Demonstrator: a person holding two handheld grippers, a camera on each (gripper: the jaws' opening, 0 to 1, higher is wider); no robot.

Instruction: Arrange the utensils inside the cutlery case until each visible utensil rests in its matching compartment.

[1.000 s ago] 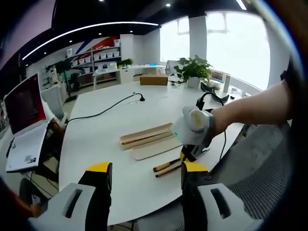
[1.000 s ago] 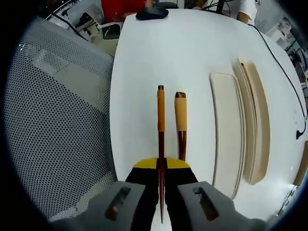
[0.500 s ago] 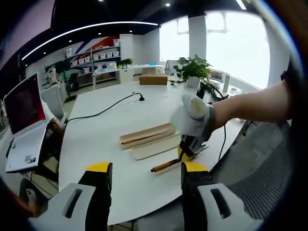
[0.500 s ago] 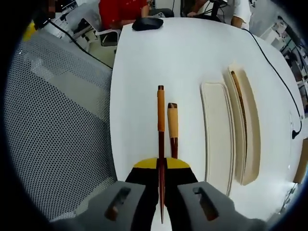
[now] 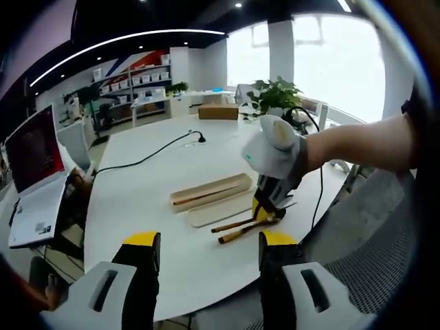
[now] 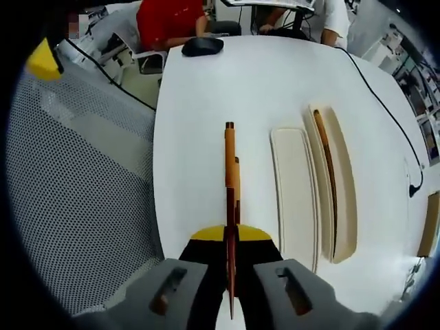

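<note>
The right gripper (image 6: 230, 237) is clenched on a thin stiff chopstick (image 6: 229, 161), probably light and slippery, lifted over the table at 9 o'clock of the cutlery case (image 6: 337, 185), while the left gripper (image 5: 206, 240) stays released.

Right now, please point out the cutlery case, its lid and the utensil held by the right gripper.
cutlery case (image 6: 344, 199): right gripper view, on its bare inner floor.
lid (image 6: 294, 192): right gripper view, on its flat middle.
held utensil (image 6: 229, 155): right gripper view, on its orange handle.
</note>
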